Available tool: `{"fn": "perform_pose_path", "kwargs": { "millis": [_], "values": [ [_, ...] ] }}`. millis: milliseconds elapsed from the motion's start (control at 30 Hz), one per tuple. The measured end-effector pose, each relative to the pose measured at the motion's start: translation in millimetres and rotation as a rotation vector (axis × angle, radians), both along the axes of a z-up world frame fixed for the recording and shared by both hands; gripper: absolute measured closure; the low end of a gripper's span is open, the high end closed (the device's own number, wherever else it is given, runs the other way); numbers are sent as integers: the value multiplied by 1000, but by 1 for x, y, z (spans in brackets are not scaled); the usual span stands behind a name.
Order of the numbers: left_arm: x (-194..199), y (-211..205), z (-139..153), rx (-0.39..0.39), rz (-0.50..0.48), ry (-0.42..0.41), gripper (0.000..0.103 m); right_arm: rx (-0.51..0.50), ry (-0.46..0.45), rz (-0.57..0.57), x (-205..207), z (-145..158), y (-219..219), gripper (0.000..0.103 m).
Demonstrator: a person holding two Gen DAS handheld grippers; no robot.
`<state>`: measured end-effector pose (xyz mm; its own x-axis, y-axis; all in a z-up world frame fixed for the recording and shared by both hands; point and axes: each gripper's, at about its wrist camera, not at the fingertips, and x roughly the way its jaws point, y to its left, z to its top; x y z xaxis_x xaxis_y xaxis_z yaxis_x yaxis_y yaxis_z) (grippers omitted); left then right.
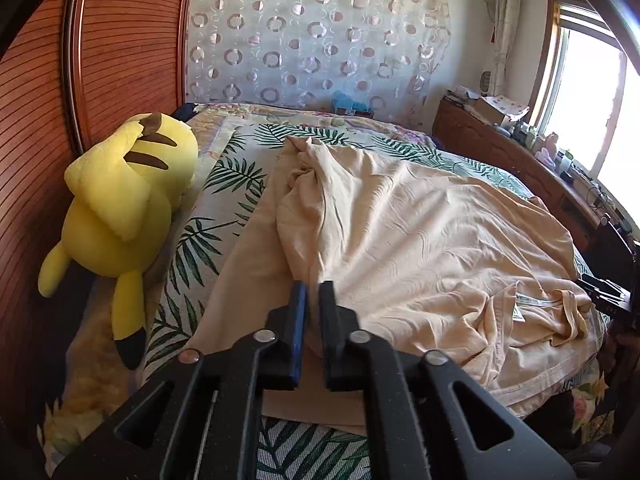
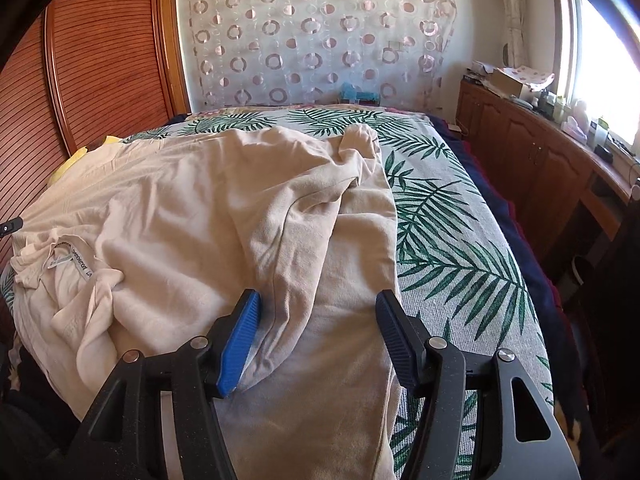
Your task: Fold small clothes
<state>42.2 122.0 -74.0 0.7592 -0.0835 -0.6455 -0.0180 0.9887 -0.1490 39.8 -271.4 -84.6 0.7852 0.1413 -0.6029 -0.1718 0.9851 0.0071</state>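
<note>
The left gripper (image 1: 314, 292) is being held with its jaws nearly together, a thin gap showing between the pads; no cloth can be made out in that gap, so it is being read as released, not grasping. The right gripper (image 2: 318, 308) is being held wide open, with a folded-over strip of the beige garment (image 2: 208, 208) lying between its fingers (image 2: 244, 328), which are not pressing on it.

The garment is lying spread on the bed (image 2: 460, 248), over the leaf-print cover, its collar and label (image 1: 520, 304) bunched near the front edge, a sleeve folded in on each side. A yellow plush toy (image 1: 120, 208) is lying just beside it, against the wooden wardrobe (image 1: 128, 40).

Risks are being judged as follows. If the right gripper is closed here, both layers of the folded strip are likely being taken, and the fold may be dragged open or skewed. With the left gripper this narrow, an edge may be missed or only a single layer pinched. The crumpled collar is likely being locked into the next fold as a lump unless smoothed. The near hem is lying close to the bed edge, so a pull toward the person could slide it off.

Both grippers are being pointed forward and downward over the near part of the garment, the left over its left side, the right over its right side.
</note>
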Motion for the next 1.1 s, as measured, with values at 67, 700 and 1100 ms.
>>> {"fn": "perform_pose_path", "kwargs": {
  "millis": [67,700,1100],
  "values": [
    [-2,0,3,8,-7,-16,62,10,9,2,-1,1,-2,41],
    [-4,20,-9,45,42,13,27,112,23,114,-44,32,13,41],
    [-13,-4,1,58,-14,-20,27,66,109,335,-9,19,108,71]
  ]
}}
